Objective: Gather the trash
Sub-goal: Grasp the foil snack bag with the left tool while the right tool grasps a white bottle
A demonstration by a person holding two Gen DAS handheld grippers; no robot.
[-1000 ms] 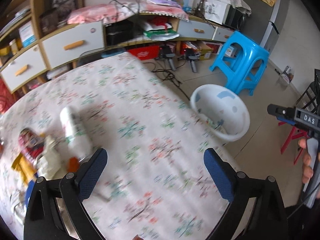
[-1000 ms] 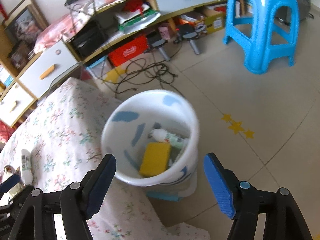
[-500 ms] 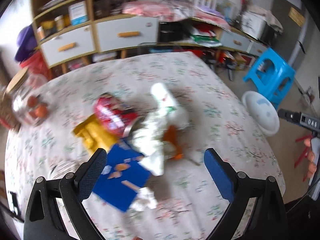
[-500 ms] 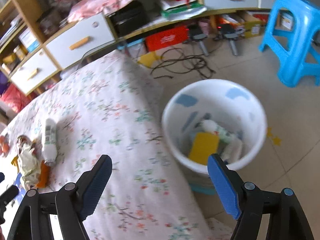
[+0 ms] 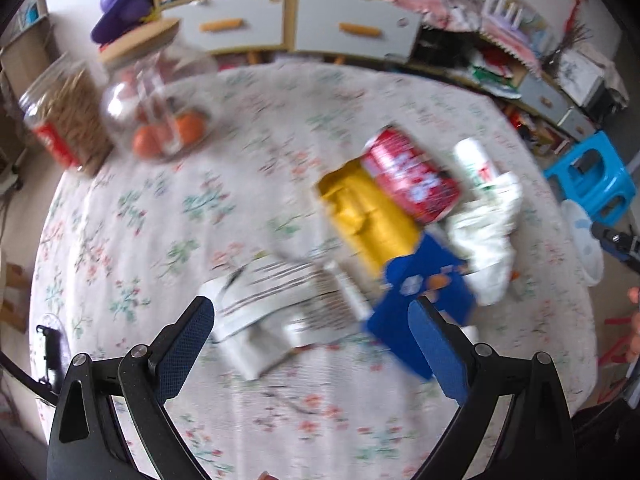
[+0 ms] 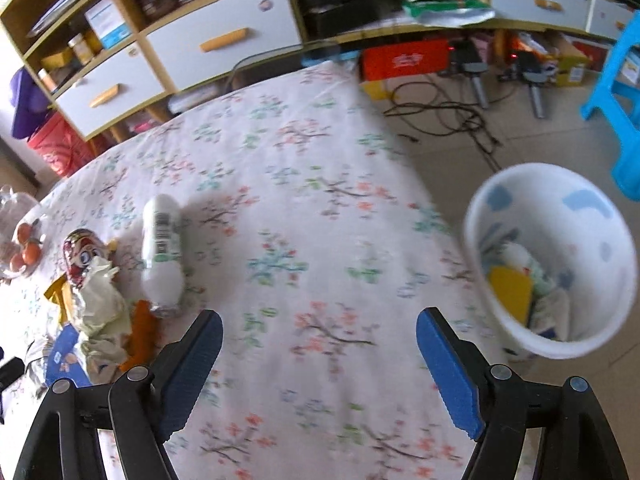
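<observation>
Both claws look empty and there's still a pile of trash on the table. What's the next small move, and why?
Probably lower the left claw onto the white striped wrapper lying just ahead of its open fingers. It holds nothing, and that piece is the nearest of the pile, with the blue packet and red can beyond. The white bin stands on the floor beside the table.

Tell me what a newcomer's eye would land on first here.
First, the heap of trash on the floral tablecloth: a red can lying on a yellow wrapper, a blue packet and crumpled white paper beside them. Next, the white bin on the floor past the table's edge, already holding some rubbish.
</observation>
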